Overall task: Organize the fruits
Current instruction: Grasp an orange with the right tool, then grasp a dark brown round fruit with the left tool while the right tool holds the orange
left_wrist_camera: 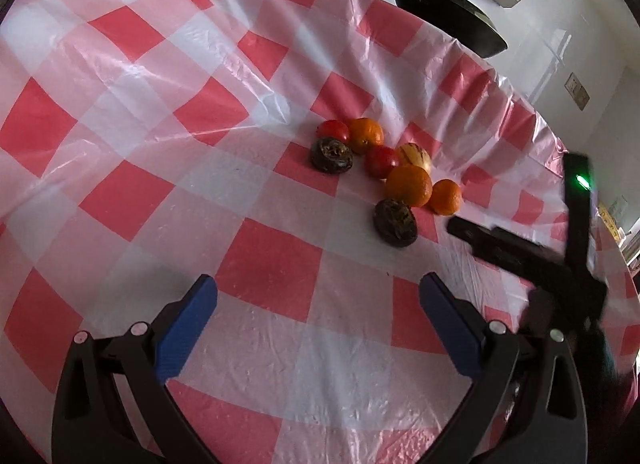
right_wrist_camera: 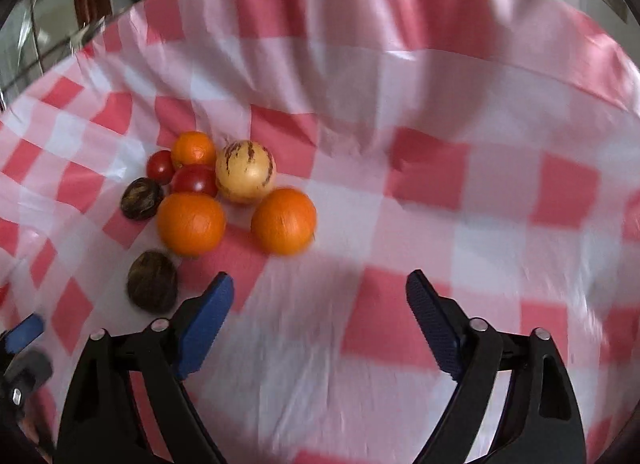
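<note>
A cluster of fruit lies on the red-and-white checked tablecloth. It holds three oranges, two red tomatoes, a pale striped melon-like fruit and two dark wrinkled fruits. My right gripper is open just right of the cluster with only cloth between its blue pads, and the nearest orange sits ahead of its left pad. My left gripper is open and empty, short of the near dark fruit. In the left wrist view the right gripper's black body reaches in from the right.
A dark pan with a handle stands beyond the table's far edge. A wire rack and metal fittings lie past the cloth's upper left edge. The cloth is wrinkled and bunches up at the far rim.
</note>
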